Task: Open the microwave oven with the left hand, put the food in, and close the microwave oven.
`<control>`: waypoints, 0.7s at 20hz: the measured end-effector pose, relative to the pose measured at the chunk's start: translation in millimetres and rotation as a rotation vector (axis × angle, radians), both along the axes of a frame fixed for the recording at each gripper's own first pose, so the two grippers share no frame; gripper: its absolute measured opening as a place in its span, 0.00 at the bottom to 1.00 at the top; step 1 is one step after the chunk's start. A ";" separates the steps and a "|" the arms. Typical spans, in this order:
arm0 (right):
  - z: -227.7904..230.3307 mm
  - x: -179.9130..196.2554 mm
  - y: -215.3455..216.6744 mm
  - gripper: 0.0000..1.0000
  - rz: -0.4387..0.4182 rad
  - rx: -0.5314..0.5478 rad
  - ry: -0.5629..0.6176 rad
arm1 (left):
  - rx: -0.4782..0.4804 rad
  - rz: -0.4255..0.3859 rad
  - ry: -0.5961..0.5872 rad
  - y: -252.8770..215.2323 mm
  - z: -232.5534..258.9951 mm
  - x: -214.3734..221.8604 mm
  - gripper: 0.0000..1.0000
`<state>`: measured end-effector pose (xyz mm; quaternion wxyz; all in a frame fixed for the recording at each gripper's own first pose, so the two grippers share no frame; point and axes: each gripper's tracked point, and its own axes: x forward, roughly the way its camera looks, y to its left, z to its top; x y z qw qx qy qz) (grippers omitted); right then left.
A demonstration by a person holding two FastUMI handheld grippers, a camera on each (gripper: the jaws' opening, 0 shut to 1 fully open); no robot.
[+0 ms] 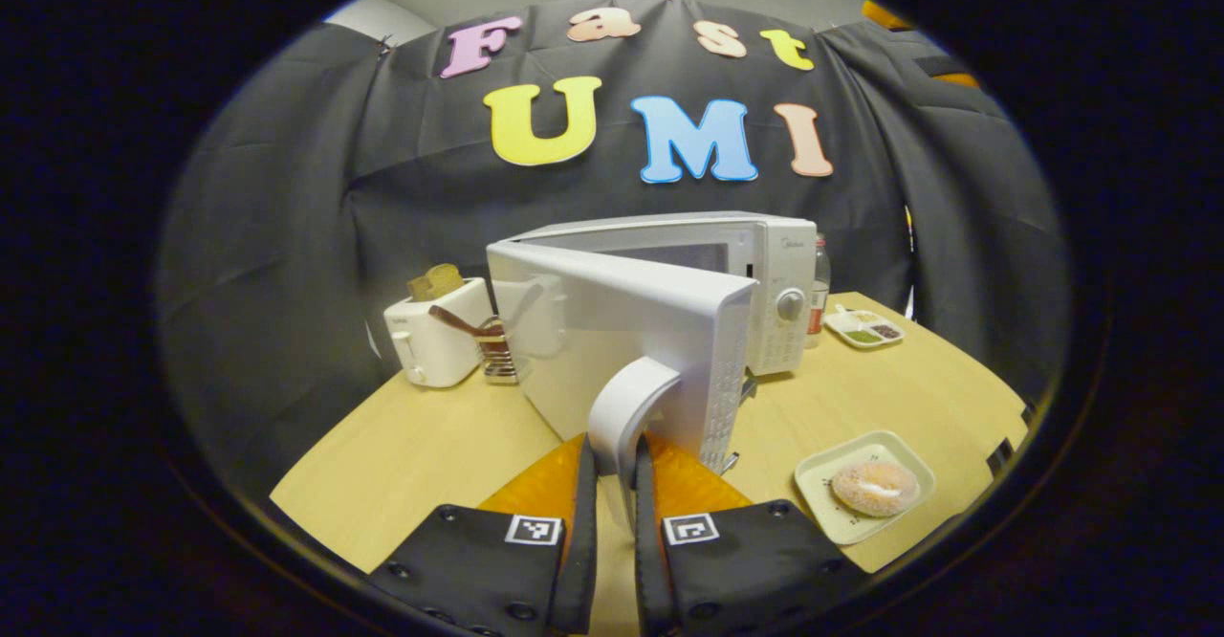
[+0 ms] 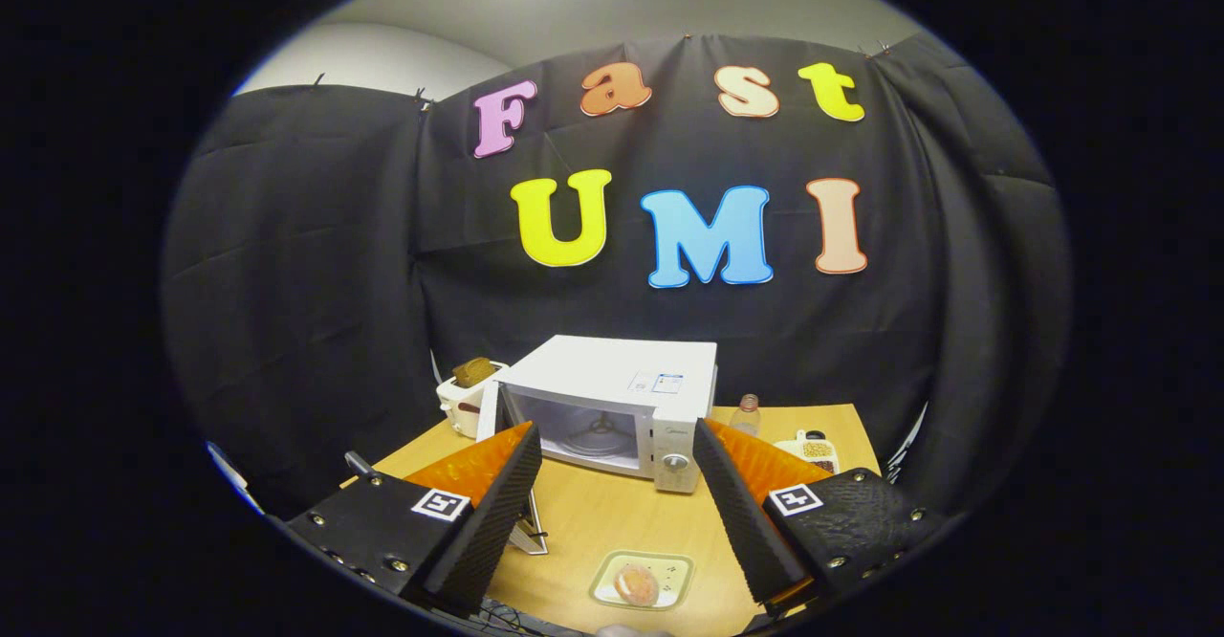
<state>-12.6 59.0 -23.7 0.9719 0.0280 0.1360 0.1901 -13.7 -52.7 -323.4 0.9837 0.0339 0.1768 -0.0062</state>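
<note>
The white microwave stands at the back of the wooden table, its door swung partly open toward me. My left gripper is shut on the door's curved white handle. In the right gripper view the oven cavity with its turntable lies exposed. The food, a round sugared bun, rests on a pale square plate near the table's front right. My right gripper hangs open high above the table, with nothing between its fingers and the bun on its plate below.
A white toaster holding bread and a small metal rack stand left of the microwave. A bottle and a small divided tray sit to its right. The booth's black cloth closes off the back and sides.
</note>
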 end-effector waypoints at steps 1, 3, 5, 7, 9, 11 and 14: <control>-0.4 -0.7 4.2 0.98 0.002 0.001 0.000 | 0.009 0.005 -0.009 9.3 0.6 -3.5 0.25; -3.4 -1.4 14.8 0.98 0.005 0.001 -0.001 | 0.031 0.007 -0.027 25.5 0.0 -9.8 0.26; -7.0 -1.2 23.7 0.98 0.007 0.008 0.009 | 0.049 0.002 -0.042 43.2 3.3 -13.4 0.44; -10.2 -2.7 37.3 0.98 0.015 0.014 0.018 | 0.058 0.007 -0.049 61.5 4.7 -13.5 0.70; -12.5 -3.3 49.4 0.98 0.025 0.018 0.022 | 0.063 -0.006 -0.041 71.0 1.7 -14.6 0.85; -15.3 -2.9 62.4 0.98 0.036 0.021 0.024 | 0.078 -0.008 -0.042 81.9 2.6 -18.9 0.99; -21.0 -2.6 82.1 0.98 0.062 0.014 0.036 | 0.075 -0.005 -0.030 100.6 3.1 -26.0 0.99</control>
